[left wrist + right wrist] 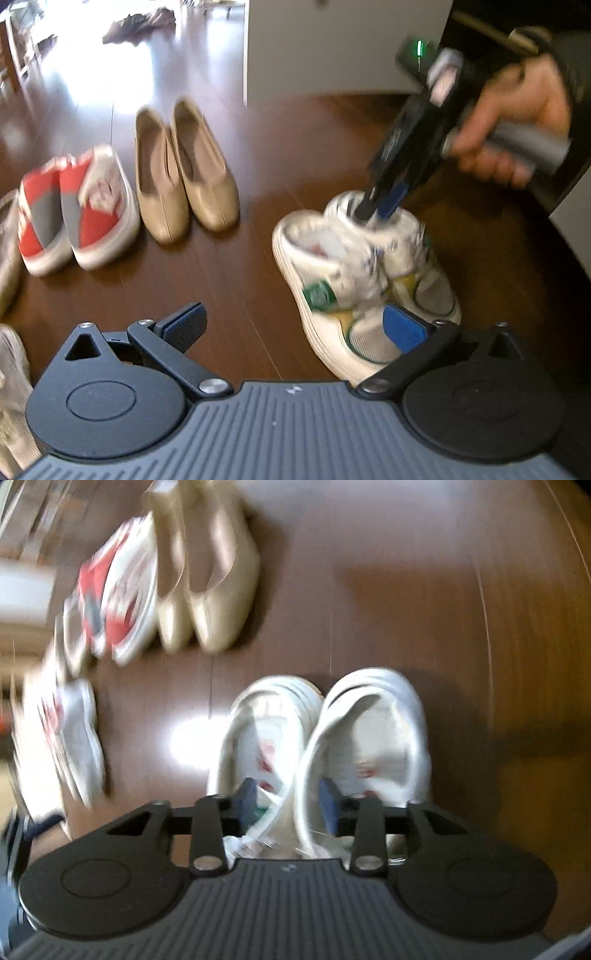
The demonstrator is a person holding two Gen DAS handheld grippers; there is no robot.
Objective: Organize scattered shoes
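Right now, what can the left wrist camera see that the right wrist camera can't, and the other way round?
Only the left wrist view shows the person's hand holding the right gripper, a white cabinet and a dark heap on the far floor. It also shows the left gripper, jaws wide apart.

Only the right wrist view looks straight into the white sneakers, with one pad inside each shoe's opening.

Both show the white sneakers, the beige flats, the red and white shoes and the wooden floor.
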